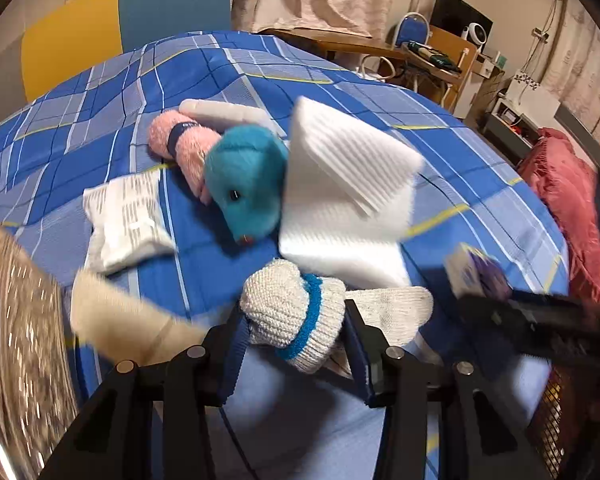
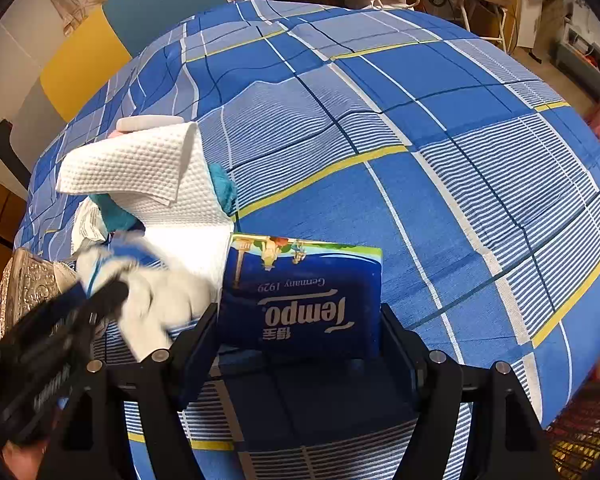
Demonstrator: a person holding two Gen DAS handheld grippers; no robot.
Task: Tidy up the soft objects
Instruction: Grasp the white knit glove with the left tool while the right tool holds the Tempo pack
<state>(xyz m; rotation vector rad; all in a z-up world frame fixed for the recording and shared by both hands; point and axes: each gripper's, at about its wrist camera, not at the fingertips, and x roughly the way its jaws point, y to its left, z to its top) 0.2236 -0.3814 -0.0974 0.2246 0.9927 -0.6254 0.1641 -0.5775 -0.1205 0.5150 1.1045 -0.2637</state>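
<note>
The left gripper (image 1: 296, 344) has its two fingers on either side of a rolled knit glove (image 1: 292, 312), white with a blue cuff band; the pads meet its sides, so the jaws are clamped on it. The glove sits at the near edge of the blue checked bedspread (image 1: 460, 168).

Landmark: the turquoise plush toy (image 1: 246, 184), lying on the bedspread.
- Knit glove: in front of the toy, nearest the camera.
- Folded white paper towel (image 1: 348, 192): right of the toy, touching it, one corner raised.
- Pink fuzzy roll with a dark band (image 1: 180, 140): behind and left of the toy, touching it.
- White flat piece (image 1: 228, 114): behind the toy, beside the pink roll.
- White printed packet (image 1: 126, 216): left of the toy, just apart.
- Embossed metal box (image 1: 16, 332): far left, at the bedspread edge.

The right gripper (image 2: 300, 320) is clamped on a blue tissue pack (image 2: 304, 300); both fingers bear on its short sides. In the right wrist view the pack lies right of the paper towel (image 2: 148, 168), with its top edge touching it. The left gripper (image 2: 100, 296) and glove (image 2: 152, 292) appear blurred to the pack's left.
</note>
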